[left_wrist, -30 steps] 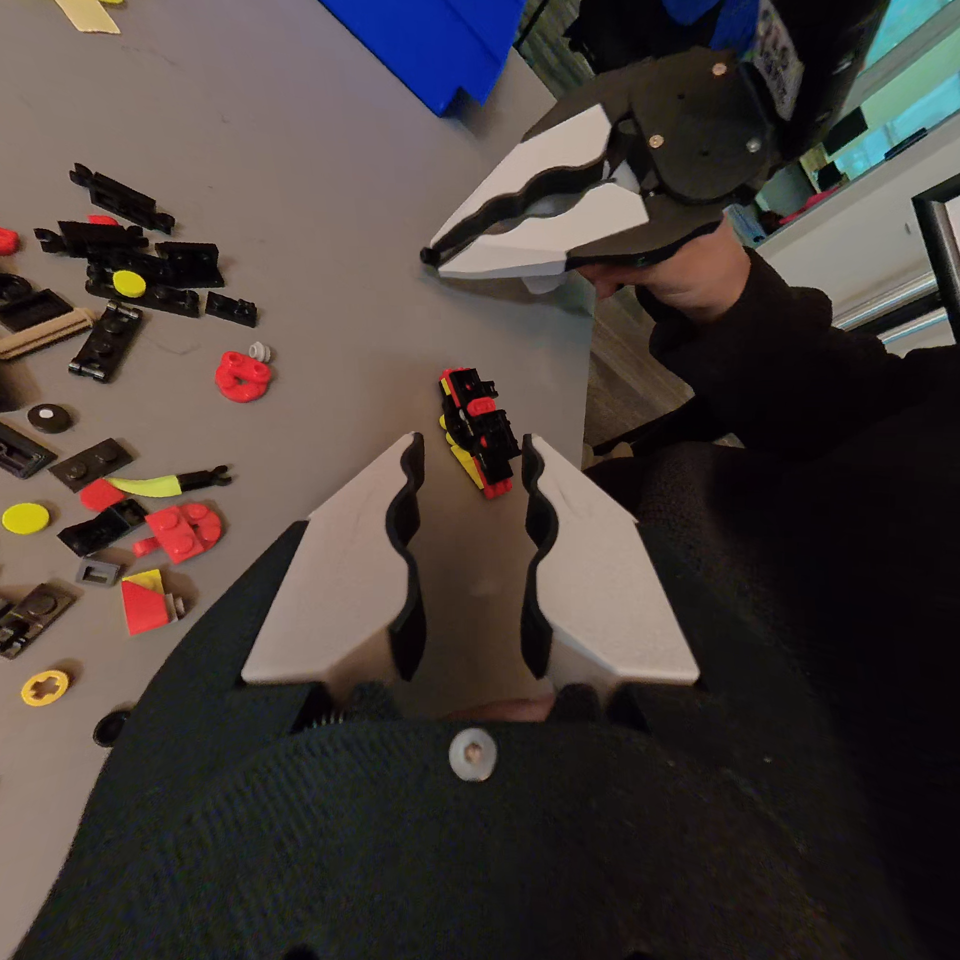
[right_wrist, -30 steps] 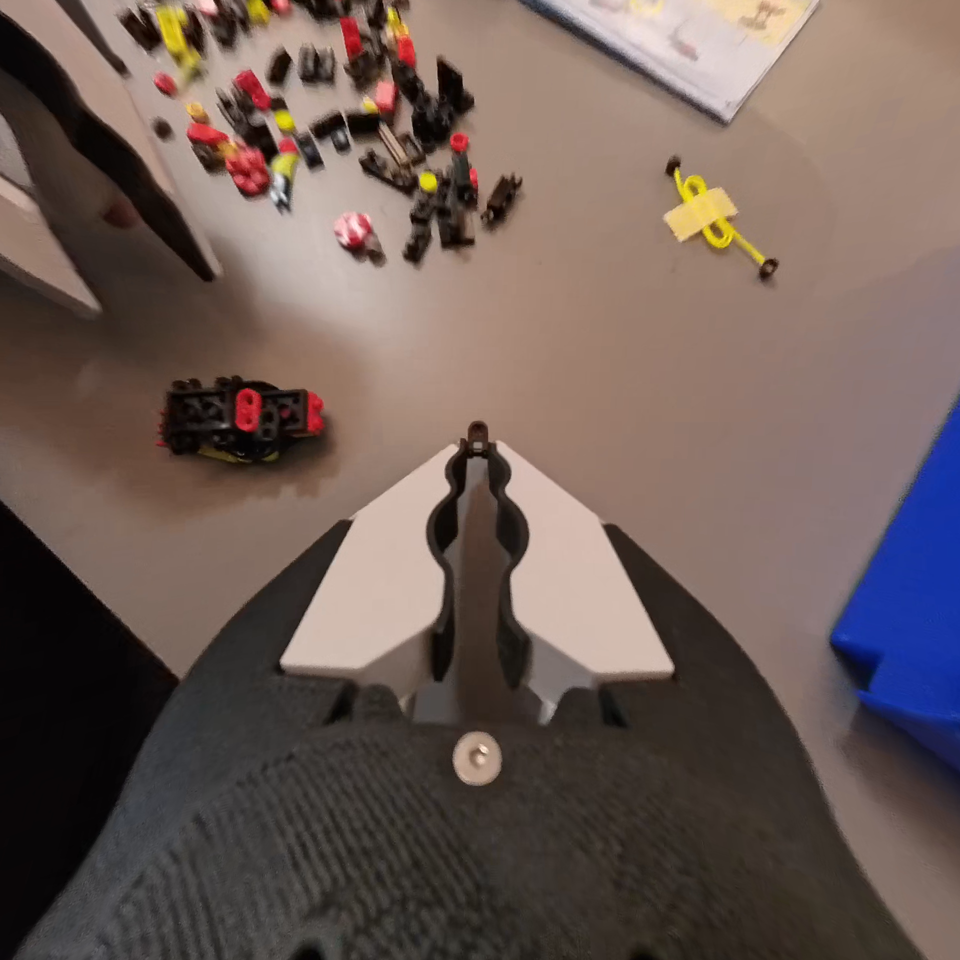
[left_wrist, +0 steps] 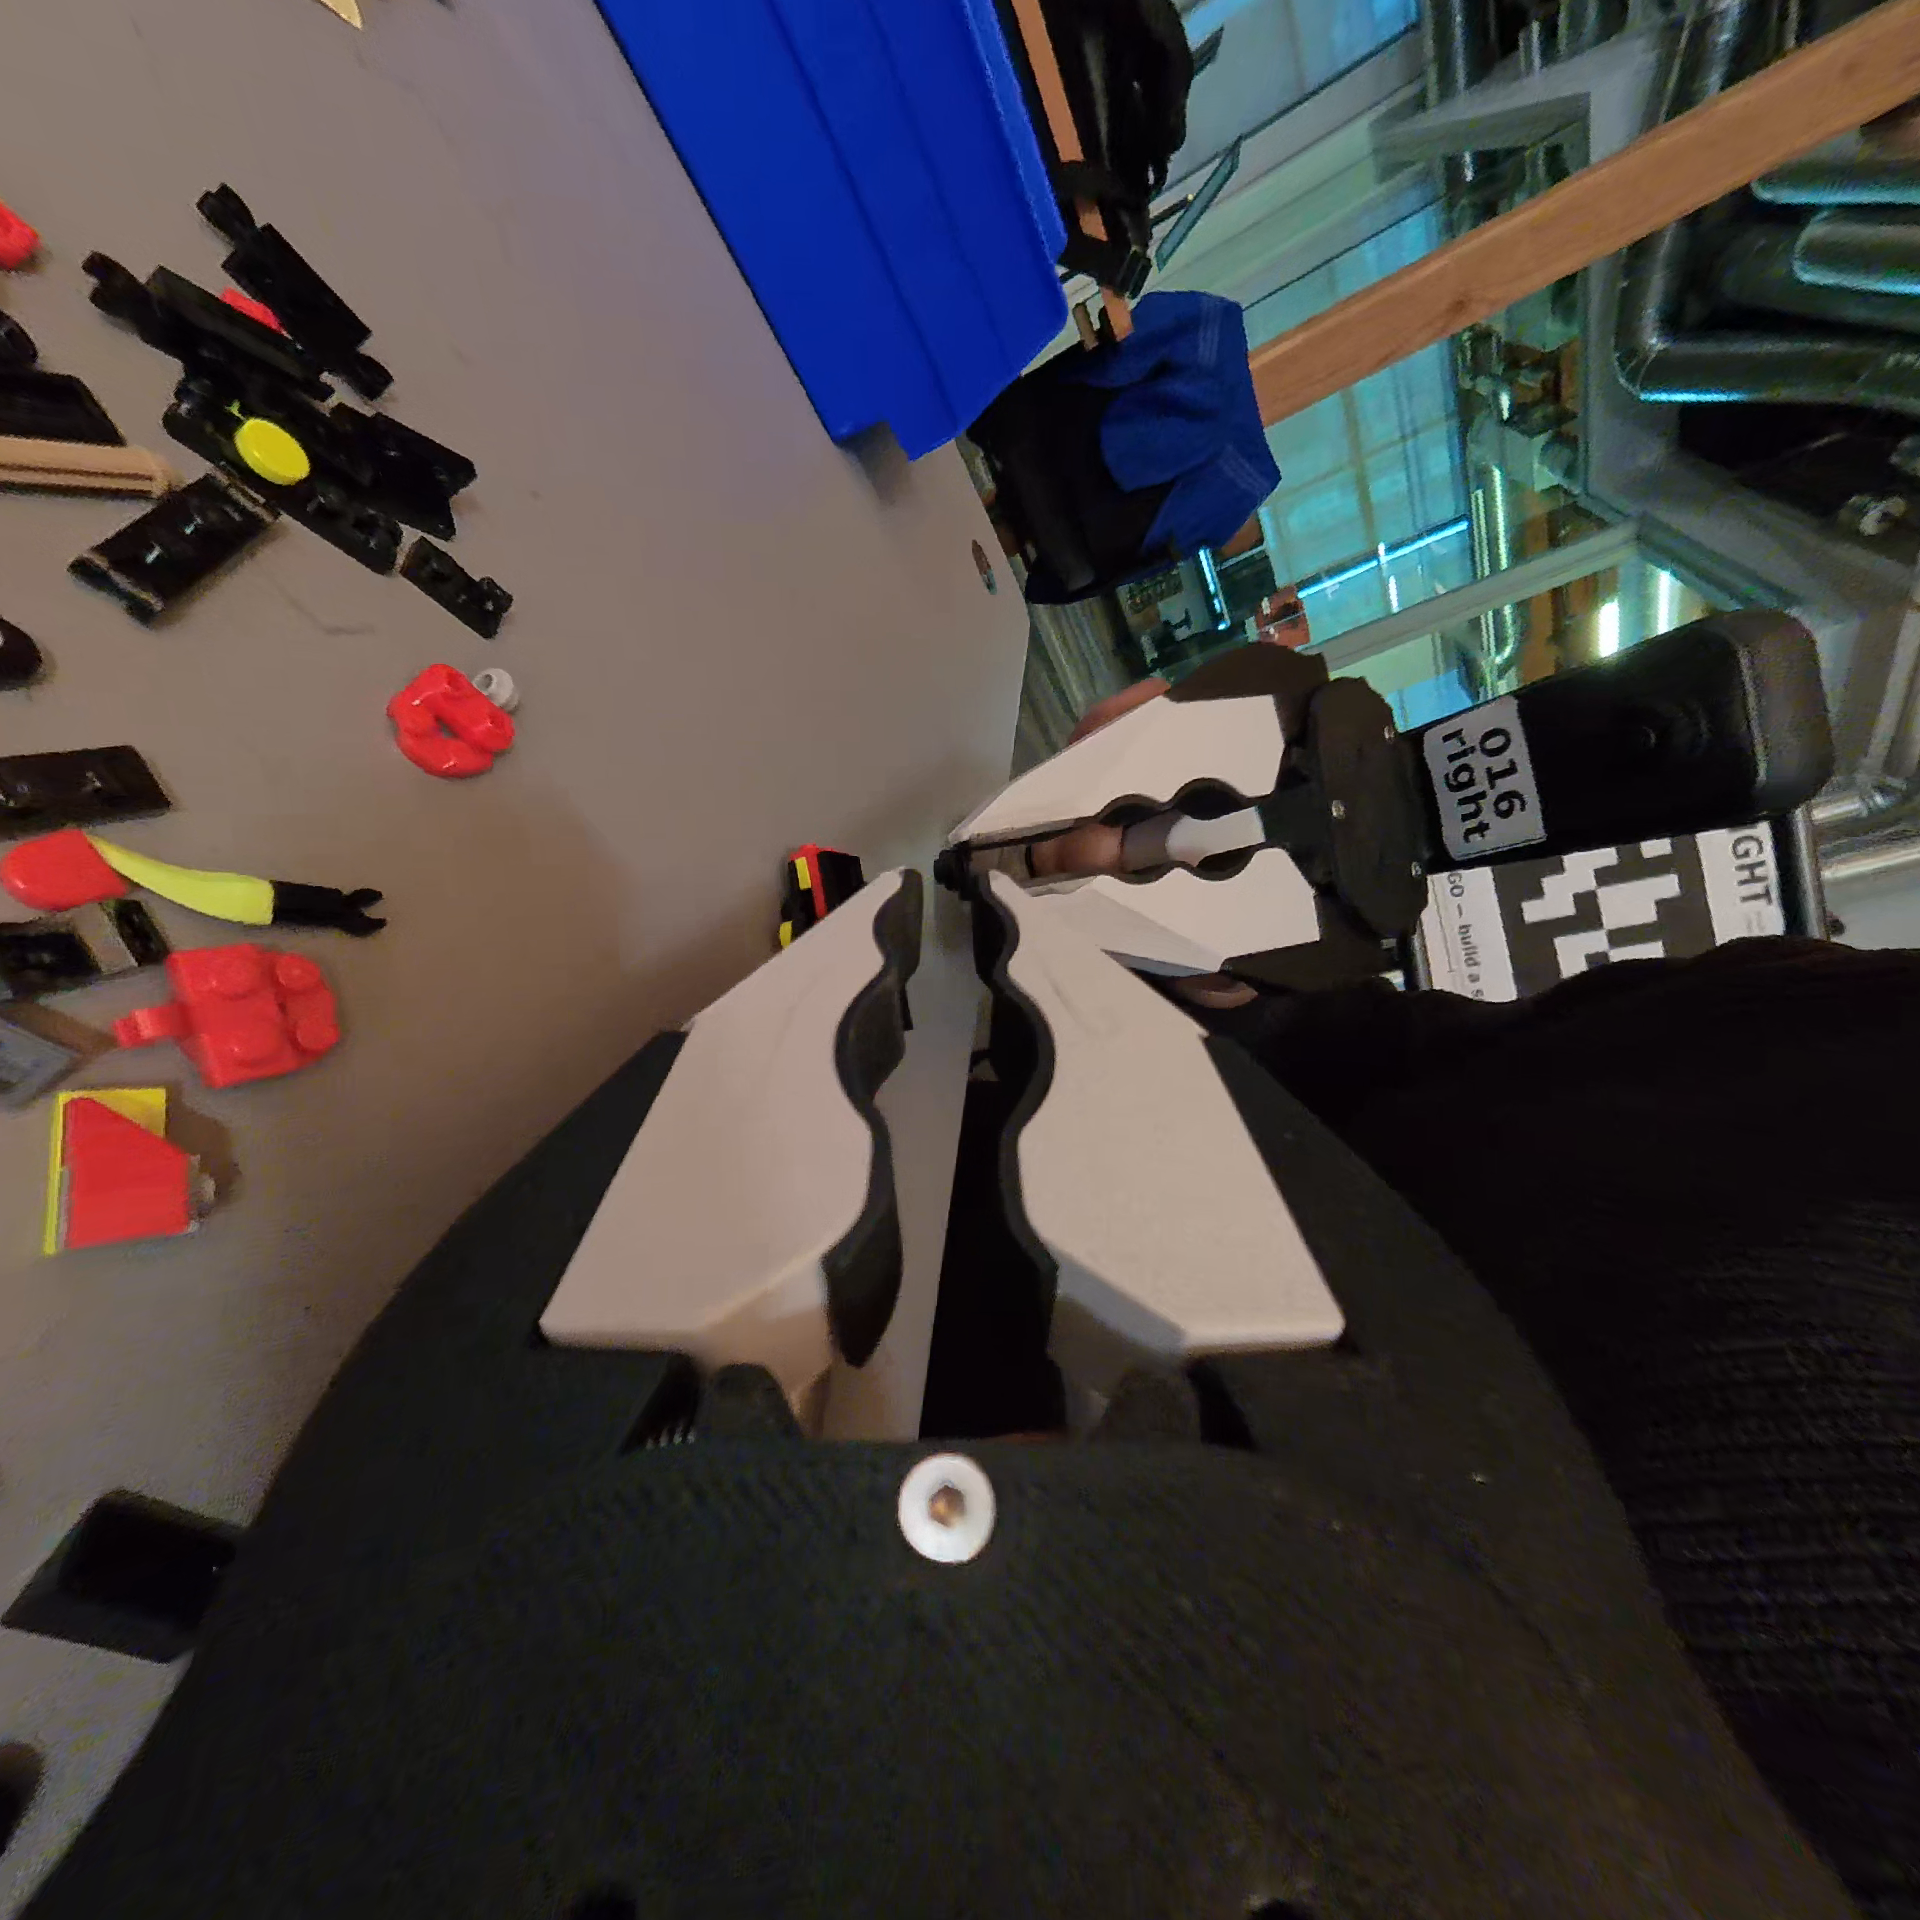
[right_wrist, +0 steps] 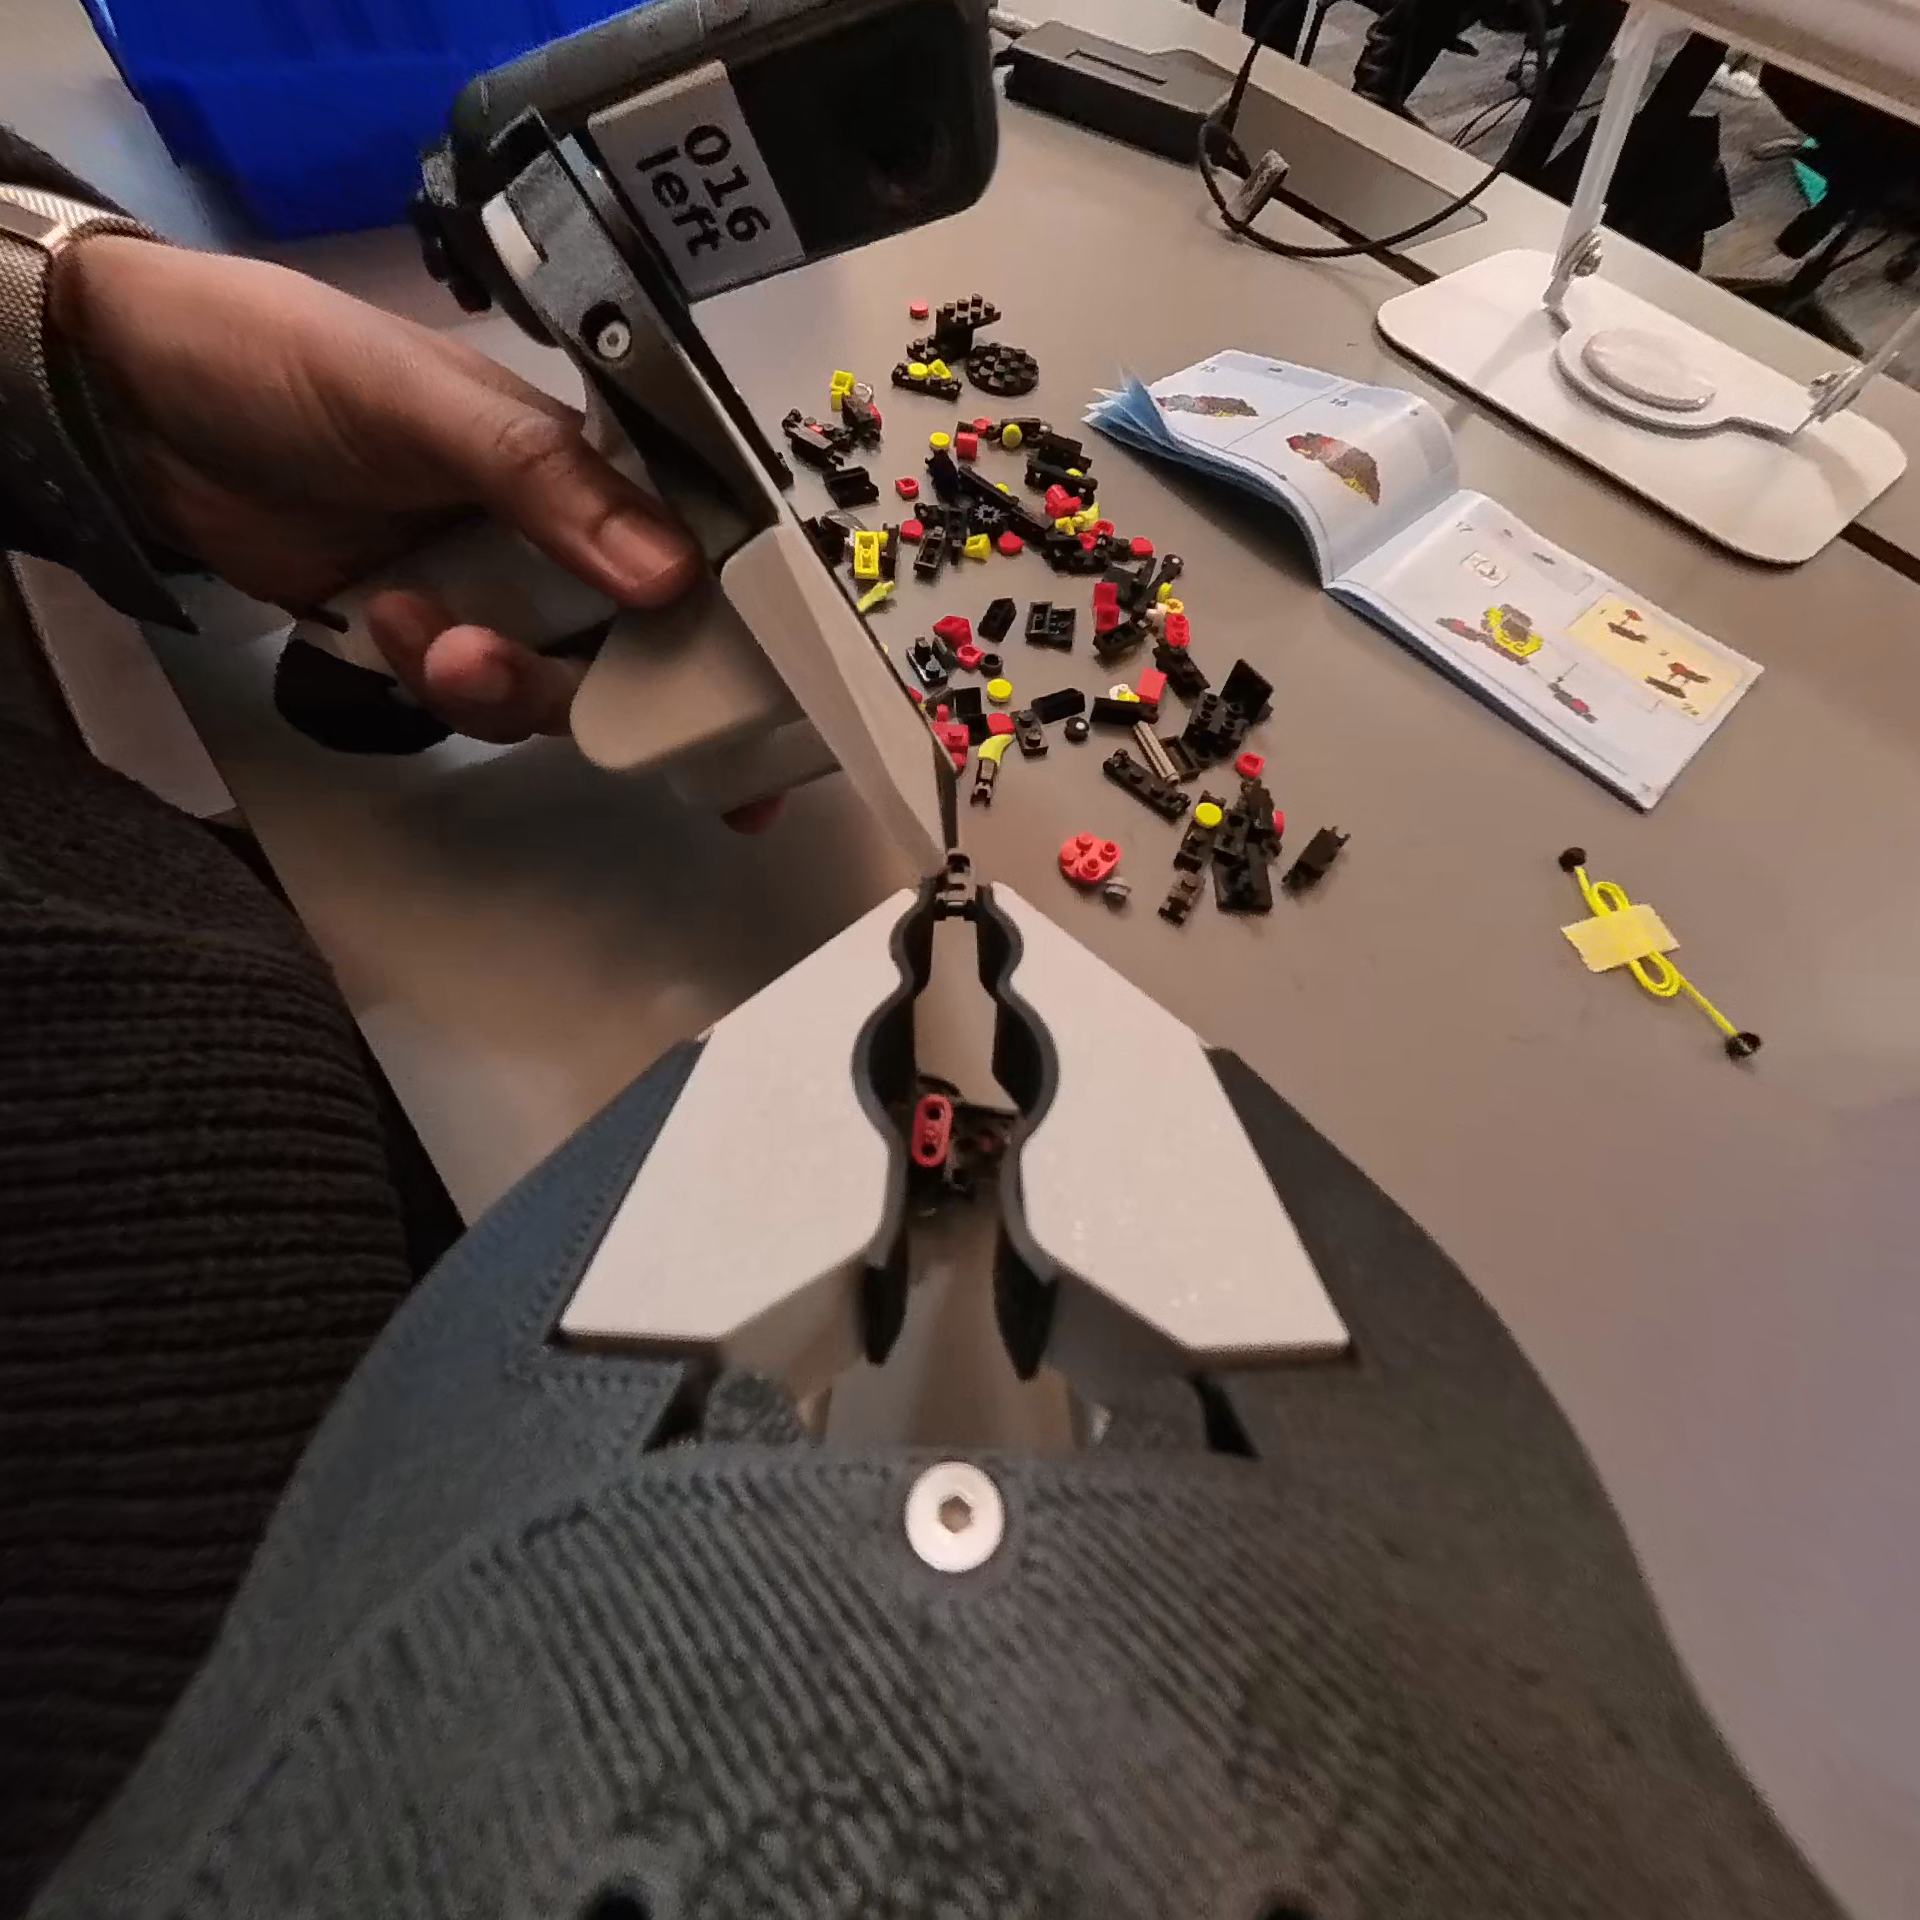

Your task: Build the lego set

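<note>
My right gripper [right_wrist: 954,899] is shut on a small black piece [right_wrist: 954,881] that sticks out past its tips. It also shows in the left wrist view [left_wrist: 961,857], holding the same piece [left_wrist: 948,864]. My left gripper [left_wrist: 951,894] has its fingers a narrow gap apart, and its tips flank the free end of that piece. I see table through the gap. In the right wrist view the left gripper [right_wrist: 943,831] comes down from the upper left to the piece's top. A black, red and yellow brick assembly [left_wrist: 821,883] lies on the grey table [left_wrist: 675,623] below both grippers; it also shows in the right wrist view [right_wrist: 951,1132].
Several loose black, red and yellow bricks [right_wrist: 1039,582] are spread over the table, with a red round plate [right_wrist: 1089,860] nearest. An open booklet [right_wrist: 1455,540], a yellow cord with tape [right_wrist: 1626,935] and a white stand base [right_wrist: 1662,416] lie beyond. A blue bin [left_wrist: 862,187] stands near the table edge. The tips of both grippers are at nearly the same place.
My left gripper's fingers have gone from wide apart to a narrow gap. It has lifted away from the brick assembly to meet the right gripper's tips. The right gripper still holds the black piece.
</note>
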`<move>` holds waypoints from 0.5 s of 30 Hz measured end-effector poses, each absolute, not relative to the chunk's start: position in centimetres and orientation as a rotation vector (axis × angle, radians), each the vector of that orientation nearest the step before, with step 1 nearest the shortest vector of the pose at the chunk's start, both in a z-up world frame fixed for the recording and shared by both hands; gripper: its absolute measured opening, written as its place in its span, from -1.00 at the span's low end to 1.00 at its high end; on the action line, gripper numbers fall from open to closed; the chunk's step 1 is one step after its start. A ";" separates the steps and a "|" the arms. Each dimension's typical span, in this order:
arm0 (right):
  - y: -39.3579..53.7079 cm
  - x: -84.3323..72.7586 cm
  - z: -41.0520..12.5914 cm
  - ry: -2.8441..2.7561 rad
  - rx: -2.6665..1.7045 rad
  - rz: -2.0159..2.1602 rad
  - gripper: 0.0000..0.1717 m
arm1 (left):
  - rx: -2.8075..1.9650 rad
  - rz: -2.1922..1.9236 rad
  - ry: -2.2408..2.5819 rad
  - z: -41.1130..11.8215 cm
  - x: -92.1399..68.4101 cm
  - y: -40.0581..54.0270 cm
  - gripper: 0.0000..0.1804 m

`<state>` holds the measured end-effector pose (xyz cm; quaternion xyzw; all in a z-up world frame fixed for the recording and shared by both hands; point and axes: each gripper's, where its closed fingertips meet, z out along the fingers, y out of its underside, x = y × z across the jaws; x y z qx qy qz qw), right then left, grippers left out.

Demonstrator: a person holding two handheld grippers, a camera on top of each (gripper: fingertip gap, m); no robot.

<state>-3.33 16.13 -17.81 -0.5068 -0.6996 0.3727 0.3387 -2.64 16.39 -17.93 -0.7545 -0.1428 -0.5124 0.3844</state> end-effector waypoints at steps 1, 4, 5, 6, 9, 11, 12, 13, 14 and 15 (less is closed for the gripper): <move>16.1 -3.4 -17.8 -1.825 -1.319 0.974 -0.93 | -1.912 -1.311 -0.372 -17.8 -2.7 16.3 -0.95; 15.7 -3.7 -18.0 -1.842 -1.310 0.995 -0.93 | -1.901 -1.299 -0.383 -17.8 -3.1 16.1 -0.96; 15.4 -3.7 -18.1 -1.855 -1.309 1.010 -0.93 | -1.894 -1.282 -0.389 -17.7 -3.4 16.1 -0.97; 15.1 -3.8 -18.2 -1.867 -1.309 1.026 -0.93 | -1.888 -1.265 -0.392 -17.7 -3.7 16.0 -0.97; 14.6 -4.1 -18.3 -1.896 -1.298 1.047 -0.92 | -1.916 -1.234 -0.369 -18.0 -3.9 15.5 -0.97; 14.1 -4.2 -18.5 -1.924 -1.290 1.070 -0.93 | -1.917 -1.207 -0.366 -18.0 -4.1 15.3 -0.97; 13.8 -4.2 -18.5 -1.939 -1.286 1.091 -0.92 | -1.919 -1.196 -0.359 -18.0 -4.2 15.1 -0.98; 13.5 -4.2 -18.6 -1.953 -1.284 1.109 -0.92 | -1.917 -1.186 -0.356 -17.9 -4.3 15.0 -0.99; 13.2 -4.3 -18.6 -1.967 -1.278 1.123 -0.92 | -1.916 -1.176 -0.353 -17.9 -4.4 14.8 -0.99; 13.2 -4.3 -18.6 -1.974 -1.273 1.128 -0.91 | -1.922 -1.164 -0.348 -18.0 -4.5 14.6 -0.99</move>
